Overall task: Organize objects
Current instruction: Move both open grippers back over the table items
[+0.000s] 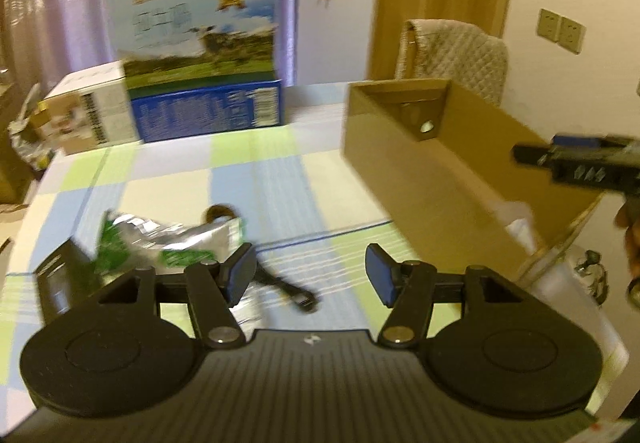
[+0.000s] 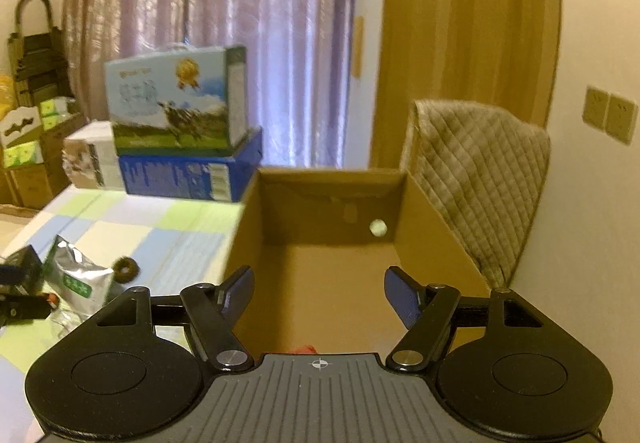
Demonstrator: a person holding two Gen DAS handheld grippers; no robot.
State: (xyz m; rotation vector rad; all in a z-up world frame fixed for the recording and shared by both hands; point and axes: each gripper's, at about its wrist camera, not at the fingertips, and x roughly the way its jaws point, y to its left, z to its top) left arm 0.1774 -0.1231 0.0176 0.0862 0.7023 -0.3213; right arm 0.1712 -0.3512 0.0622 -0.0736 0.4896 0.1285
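Note:
My left gripper (image 1: 310, 273) is open above the checked tablecloth (image 1: 256, 179), with nothing between its fingers. Just ahead and to its left lie a silver and green foil pouch (image 1: 168, 239), a black box (image 1: 64, 275), a small brown ring-shaped thing (image 1: 219, 212) and a black elongated item (image 1: 288, 289). An open brown cardboard box (image 1: 404, 155) stands to the right. My right gripper (image 2: 319, 293) hangs open over that cardboard box (image 2: 332, 239), empty. A bit of something red (image 2: 305, 349) shows at the box's near end. The foil pouch (image 2: 80, 279) lies at the left.
Stacked printed cartons (image 1: 200, 59) stand at the table's far side before pink curtains (image 2: 248, 3). A chair with a quilted cover (image 2: 480, 171) sits behind the cardboard box by the wall. A clear glass item (image 1: 556, 259) stands near the box's right corner. Shelves with goods (image 2: 32, 115) fill the far left.

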